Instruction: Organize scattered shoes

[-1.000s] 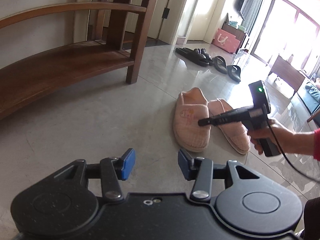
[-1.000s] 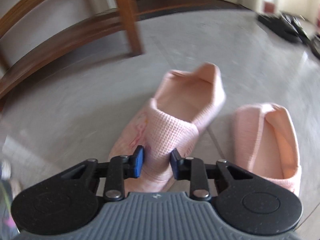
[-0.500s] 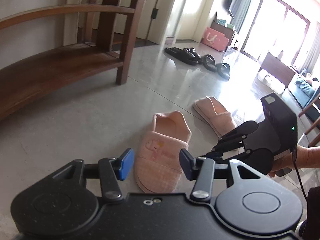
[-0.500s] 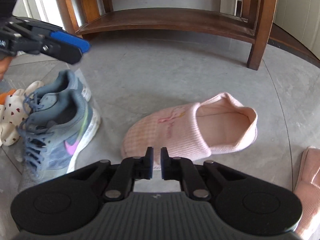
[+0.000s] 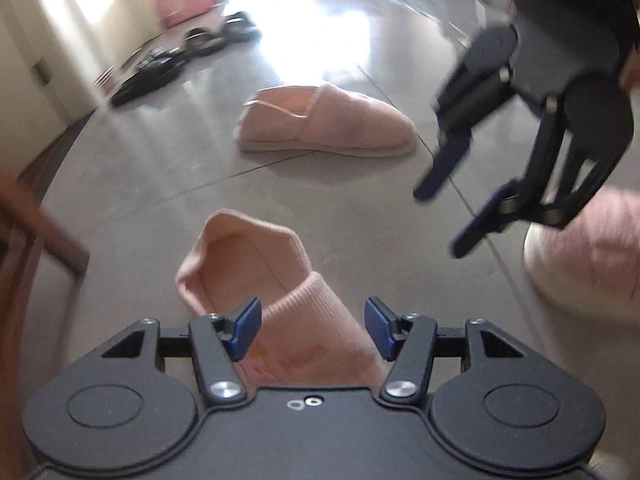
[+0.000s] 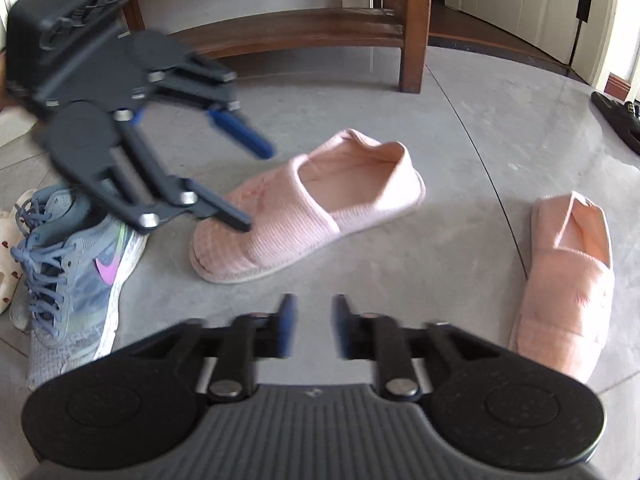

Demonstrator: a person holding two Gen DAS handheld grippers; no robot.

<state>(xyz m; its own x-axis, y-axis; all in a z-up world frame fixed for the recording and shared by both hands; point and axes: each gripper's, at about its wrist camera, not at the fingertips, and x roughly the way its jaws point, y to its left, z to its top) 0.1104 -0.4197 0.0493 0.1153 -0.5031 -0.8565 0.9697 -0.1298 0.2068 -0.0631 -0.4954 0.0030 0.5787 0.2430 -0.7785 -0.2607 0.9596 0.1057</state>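
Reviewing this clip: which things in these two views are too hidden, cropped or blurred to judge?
- Near slipper, left wrist view: toe hidden under the left gripper.
- Black shoes, left wrist view: smeared by blur and glare.
- Sneaker, right wrist view: partly covered by the left gripper; the spotted item beside it is cut by the edge.
- Right gripper: pads blurred, opening.

We see a grey polished tile floor (image 6: 472,128) with thin dark grout lines. We take the pink knitted slipper with a cream sole (image 6: 312,208) as our landmark; it lies flat on the tiles. Its matching pink slipper (image 6: 564,280) lies apart to its right. A blue-grey mesh sneaker with a pink logo (image 6: 76,276) stands just left of its toe. Behind it a dark wooden shelf leg (image 6: 412,40) rests on the tiles. Black sandals (image 5: 168,64) lie farther off.
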